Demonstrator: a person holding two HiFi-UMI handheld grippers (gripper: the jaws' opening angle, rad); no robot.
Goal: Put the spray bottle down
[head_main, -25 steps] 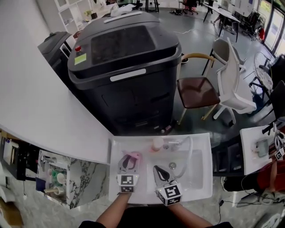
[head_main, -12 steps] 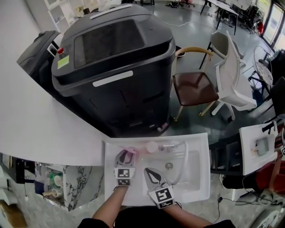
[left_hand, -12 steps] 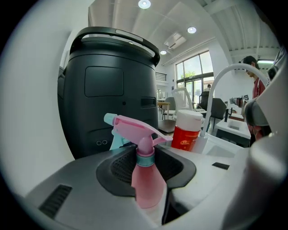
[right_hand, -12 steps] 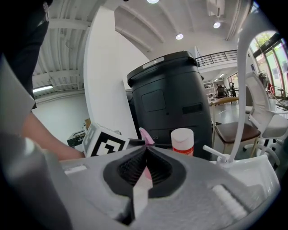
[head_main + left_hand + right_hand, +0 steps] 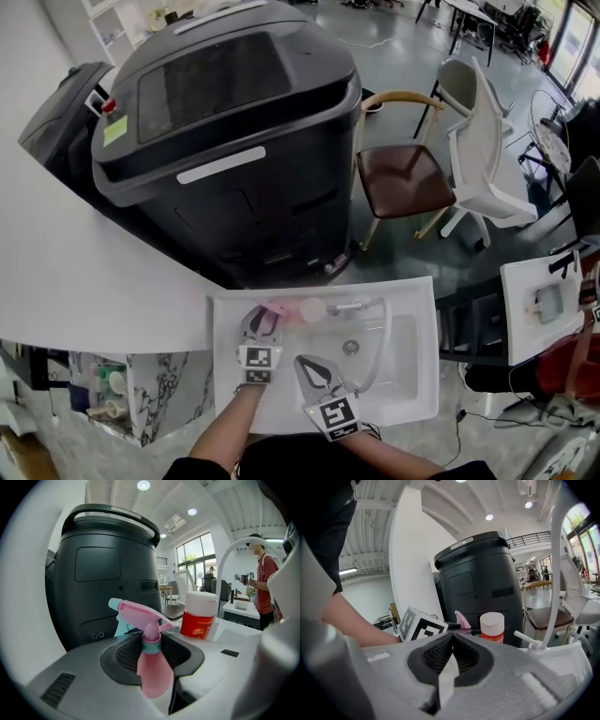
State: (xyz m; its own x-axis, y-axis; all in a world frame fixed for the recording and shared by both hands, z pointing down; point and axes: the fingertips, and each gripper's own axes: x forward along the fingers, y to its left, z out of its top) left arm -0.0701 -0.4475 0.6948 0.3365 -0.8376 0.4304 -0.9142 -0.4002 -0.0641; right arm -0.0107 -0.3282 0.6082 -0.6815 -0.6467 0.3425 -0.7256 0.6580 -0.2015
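One big black machine (image 5: 234, 122) stands behind the white sink (image 5: 428, 398). Over the sink's back left corner, the left gripper (image 5: 261, 321) clamps the pink spray bottle (image 5: 152, 670) upright just under its collar, probably to stand it beside the red jar (image 5: 198, 618). The right gripper (image 5: 307, 364), jaws together and empty, hangs clear.

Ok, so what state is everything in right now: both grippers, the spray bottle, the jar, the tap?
pink spray bottle: upright, clamped by its body.
left gripper: shut on the pink spray bottle.
right gripper: shut, nothing between the jaws.
red jar: upright, capped.
faucet: no water seen running.
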